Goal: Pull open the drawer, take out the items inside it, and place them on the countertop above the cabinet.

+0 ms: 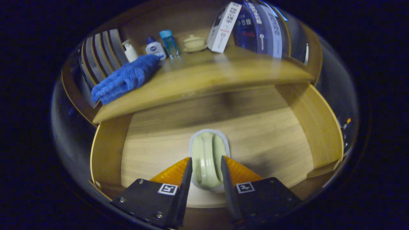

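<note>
The open drawer [271, 137] sits below the countertop [204, 80], whose back edge carries a white box [223, 27], a blue towel [124, 80], three small bottles [155, 48] and a lidded cup [194, 42]. On the drawer floor near its front edge, a pale green soap-like piece [207, 158] lies between the gripper [206, 169] fingers, which close against both its sides.

A home-like corner, set up as a bathroom or dressing spot. A wooden cabinet stands with its drawer [319, 121] pulled open under a wooden countertop [204, 80]. On top lie a folded blue towel [124, 80], a white pump bottle [130, 51], a small lotion bottle [155, 48], a clear blue bottle [169, 43], a lidded ceramic cup on a saucer [194, 42] and a white carton [223, 27].
</note>
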`<state>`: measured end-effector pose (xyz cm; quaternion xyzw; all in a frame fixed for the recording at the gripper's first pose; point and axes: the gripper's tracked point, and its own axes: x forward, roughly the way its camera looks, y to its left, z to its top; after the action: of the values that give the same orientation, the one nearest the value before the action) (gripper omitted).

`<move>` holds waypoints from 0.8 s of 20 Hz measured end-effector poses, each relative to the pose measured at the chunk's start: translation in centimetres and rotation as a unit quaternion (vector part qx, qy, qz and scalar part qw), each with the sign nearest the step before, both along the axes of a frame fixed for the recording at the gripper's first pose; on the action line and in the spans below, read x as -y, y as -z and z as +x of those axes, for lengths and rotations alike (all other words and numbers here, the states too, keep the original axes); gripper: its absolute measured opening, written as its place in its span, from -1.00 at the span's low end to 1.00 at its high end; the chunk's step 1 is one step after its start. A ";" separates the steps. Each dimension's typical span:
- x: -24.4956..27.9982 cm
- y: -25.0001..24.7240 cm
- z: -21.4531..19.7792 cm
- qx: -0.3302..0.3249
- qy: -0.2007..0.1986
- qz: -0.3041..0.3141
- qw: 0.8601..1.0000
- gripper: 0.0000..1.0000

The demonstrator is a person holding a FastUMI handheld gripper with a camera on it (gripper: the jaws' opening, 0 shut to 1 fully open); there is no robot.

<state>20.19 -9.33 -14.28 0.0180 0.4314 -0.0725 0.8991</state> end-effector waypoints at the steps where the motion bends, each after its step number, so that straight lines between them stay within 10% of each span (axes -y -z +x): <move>1: 1.0 -0.1 0.7 0.022 -0.004 -0.032 0.999 0.03; 3: 0.4 -0.2 0.7 0.023 -0.019 -0.033 0.999 -0.48; 7: 0.1 -0.9 1.2 0.061 -0.011 -0.017 0.998 -0.73; 16: -5.8 -7.8 -0.2 0.196 -0.071 0.088 0.974 -0.73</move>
<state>19.98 -3.57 -6.44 0.0802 0.2518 0.0352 0.9638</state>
